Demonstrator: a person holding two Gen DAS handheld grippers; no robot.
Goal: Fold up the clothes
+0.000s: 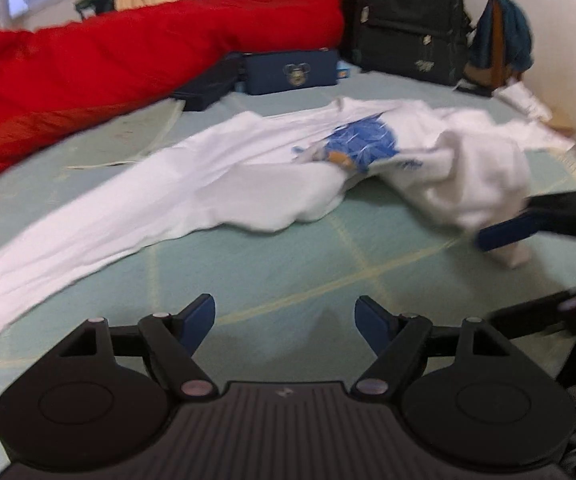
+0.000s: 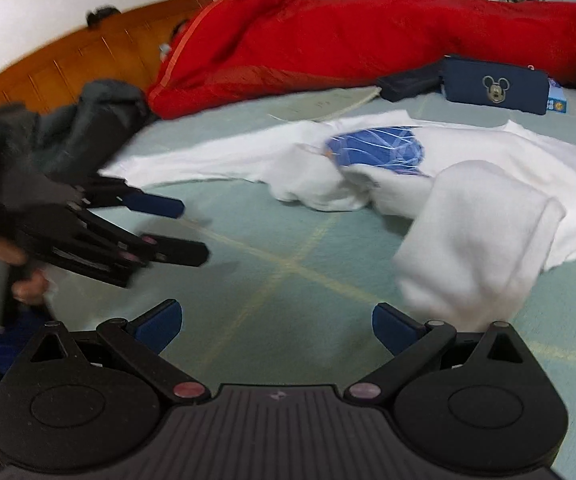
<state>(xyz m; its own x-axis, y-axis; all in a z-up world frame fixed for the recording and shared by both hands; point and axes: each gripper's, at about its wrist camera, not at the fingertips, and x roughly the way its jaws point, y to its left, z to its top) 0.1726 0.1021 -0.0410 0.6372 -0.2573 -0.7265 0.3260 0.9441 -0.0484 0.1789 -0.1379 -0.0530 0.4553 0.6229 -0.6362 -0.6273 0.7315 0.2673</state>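
Lying rumpled on green mat (image 1: 288, 280): white T-shirt (image 1: 216, 184).

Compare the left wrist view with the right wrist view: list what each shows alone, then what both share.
Left wrist only: a black backpack standing against the wall and a teal cloth draped beside it.

Right wrist only: a wooden headboard, a dark garment heaped by it, and a hand holding the left gripper.

Both: the white shirt with its blue print, the red blanket, the navy pouch and the green sheet. Both grippers, left and right, stand open and empty.
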